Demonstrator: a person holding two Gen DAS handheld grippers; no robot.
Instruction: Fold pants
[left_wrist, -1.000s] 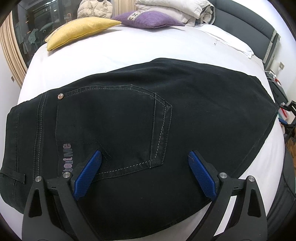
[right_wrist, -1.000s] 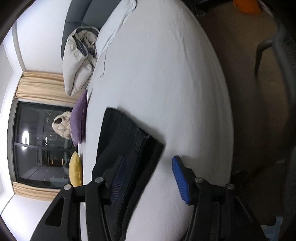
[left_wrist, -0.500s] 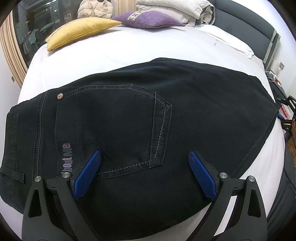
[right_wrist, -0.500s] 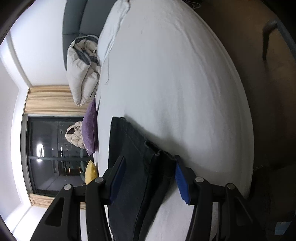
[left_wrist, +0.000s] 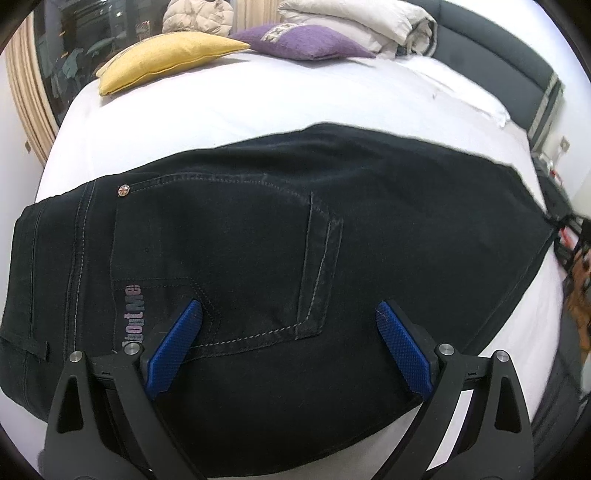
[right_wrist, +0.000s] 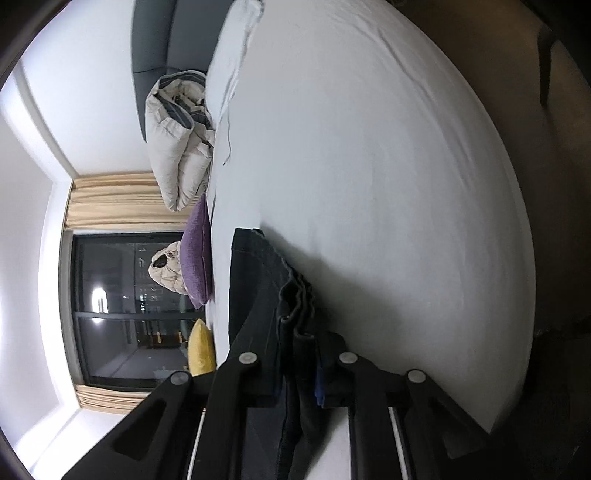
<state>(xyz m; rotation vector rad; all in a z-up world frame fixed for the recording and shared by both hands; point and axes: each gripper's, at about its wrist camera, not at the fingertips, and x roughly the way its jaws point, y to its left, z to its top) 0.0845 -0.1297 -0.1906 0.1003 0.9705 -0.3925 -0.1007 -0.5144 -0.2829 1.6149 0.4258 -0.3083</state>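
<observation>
**Risks at the grasp on the pants hem**

The bed (left_wrist: 280, 107) fills most of both views, its white sheet bare in the upper right of the right wrist view. The pants (left_wrist: 280, 236) lie flat across the middle of the left wrist view, waistband at the left edge, leg end at the right edge near the side of the bed.

Risk 1: the pants slide or hang over the bed side. Cause: the leg end lies close to the mattress edge, so a pull toward that edge would probably drag the cloth off.

Risk 2: an uneven fold. Cause: the left gripper (left_wrist: 288, 343) hovers over the back pocket with its jaws spread wide and nothing between them, so the seat is not anchored.

Risk 3: a partial grasp. The right gripper (right_wrist: 295, 384), at the bottom centre of its view, is closing on the bunched hem, with cloth between the jaws. If only some layers are caught, the rest may drop when lifted.
</observation>
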